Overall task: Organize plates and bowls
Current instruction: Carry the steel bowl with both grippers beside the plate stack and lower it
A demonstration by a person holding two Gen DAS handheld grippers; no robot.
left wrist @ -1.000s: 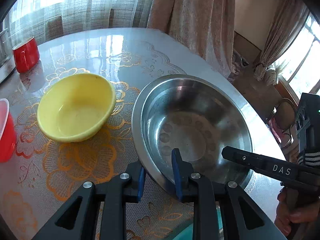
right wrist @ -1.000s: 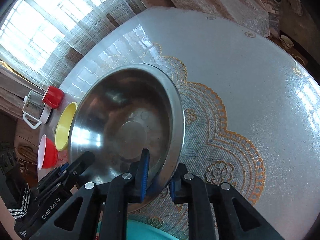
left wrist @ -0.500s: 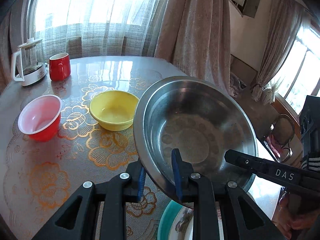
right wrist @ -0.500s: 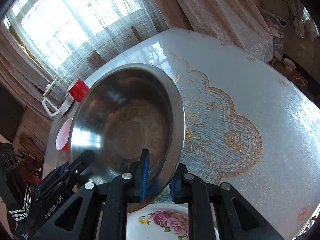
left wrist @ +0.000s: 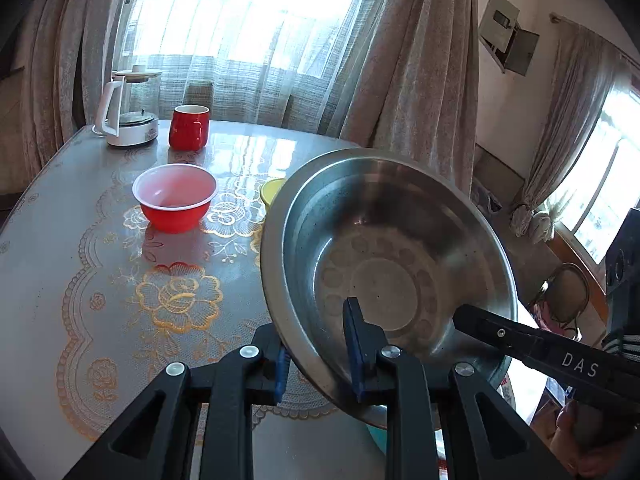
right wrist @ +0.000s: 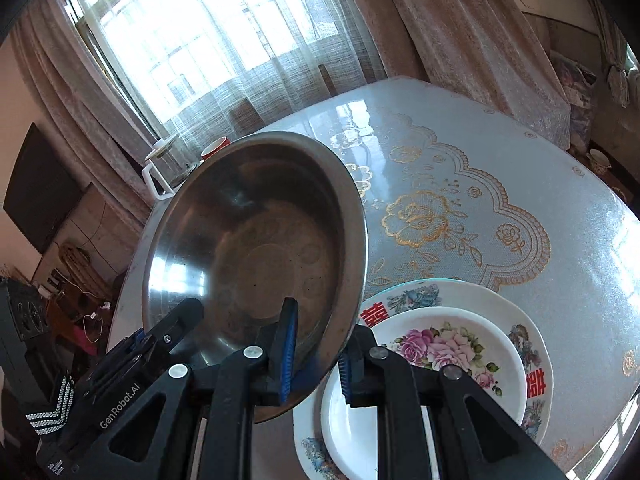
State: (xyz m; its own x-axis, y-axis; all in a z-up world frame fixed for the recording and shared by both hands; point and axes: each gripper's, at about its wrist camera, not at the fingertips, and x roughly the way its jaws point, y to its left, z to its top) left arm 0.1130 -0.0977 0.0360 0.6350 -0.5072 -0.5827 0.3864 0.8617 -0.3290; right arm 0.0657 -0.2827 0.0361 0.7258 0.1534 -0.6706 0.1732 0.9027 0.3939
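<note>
A large steel basin [left wrist: 392,264] hangs tilted above the table, gripped by both hands. My left gripper [left wrist: 318,354] is shut on its near rim, one pad inside, one outside. My right gripper [right wrist: 316,354] is shut on the opposite rim of the steel basin [right wrist: 256,248]. The other gripper's black fingers [left wrist: 532,344] reach in from the right. Below the basin, two flowered plates [right wrist: 444,344] lie stacked, the smaller on a larger one [right wrist: 536,344]. A red bowl [left wrist: 175,196] stands on the table; a yellow bowl [left wrist: 271,194] peeks out behind the basin's rim.
A red mug [left wrist: 189,127] and a white kettle [left wrist: 128,110] stand at the table's far edge by the curtained window. The round table [right wrist: 520,184] has a lace-patterned cover under glass. A chair [left wrist: 564,300] stands off the table to the right.
Both grippers have carried the basin up and back toward the near edge. The yellow bowl slid behind its rim, and the stacked flowered plates have come into view beneath it.
</note>
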